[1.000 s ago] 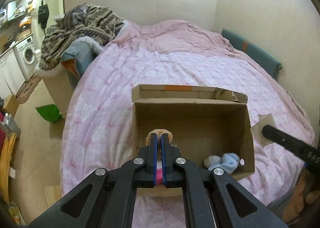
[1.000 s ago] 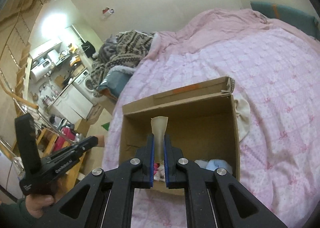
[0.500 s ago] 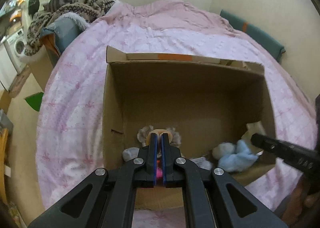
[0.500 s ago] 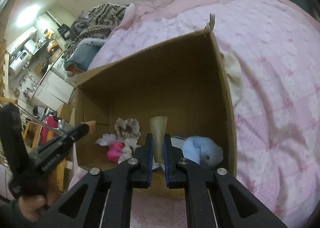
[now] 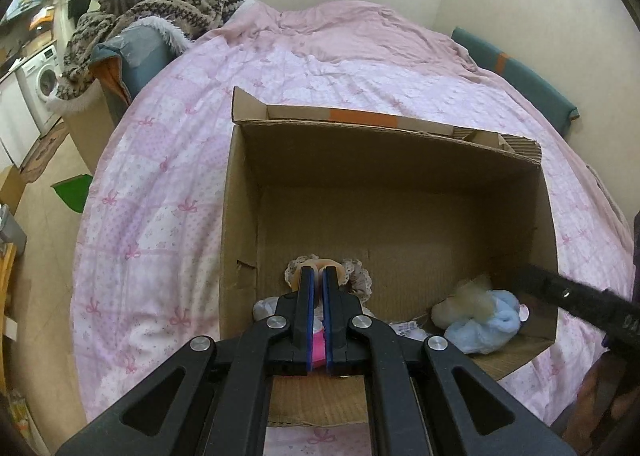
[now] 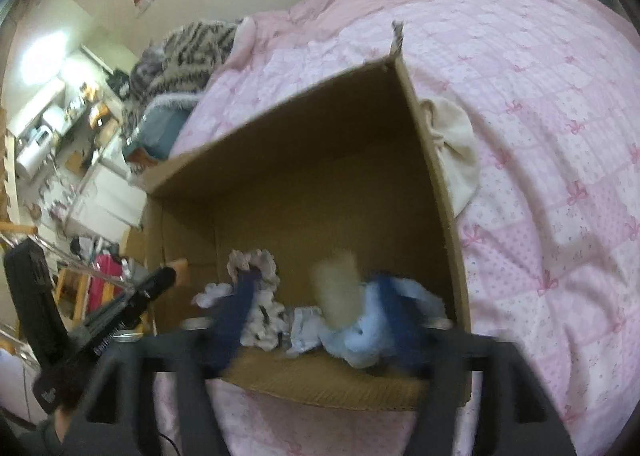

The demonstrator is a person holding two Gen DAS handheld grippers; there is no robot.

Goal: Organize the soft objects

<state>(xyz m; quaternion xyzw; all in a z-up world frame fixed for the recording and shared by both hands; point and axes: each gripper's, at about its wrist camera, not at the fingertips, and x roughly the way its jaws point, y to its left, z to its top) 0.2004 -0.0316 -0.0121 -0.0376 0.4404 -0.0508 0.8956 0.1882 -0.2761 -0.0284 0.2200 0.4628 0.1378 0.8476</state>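
Jaws first: your right gripper (image 6: 320, 308) has just been opening, its blurred blue pads now spread wide with a cream plush piece (image 6: 336, 292) loose between them, sitting against the blue plush (image 6: 360, 332) at the box's near right corner; your left gripper (image 5: 316, 320) is clamped tight on a doll (image 5: 320, 268), peach-toned with a lace frill and a flash of pink cloth showing between the pads. You are at the drop-off step, both grippers down inside the box (image 5: 400, 160), which rests on the bed (image 5: 168, 176). Next, I judge, you open the left jaws so the doll settles near the left wall, then lift both grippers straight up clear of the rim. Everything here is soft and yielding: fluffy plush, frilly lace, a quilted pink cover with bows. Only the corrugated cardboard is stiff, its flaps ragged, so mind snagging on its edges.
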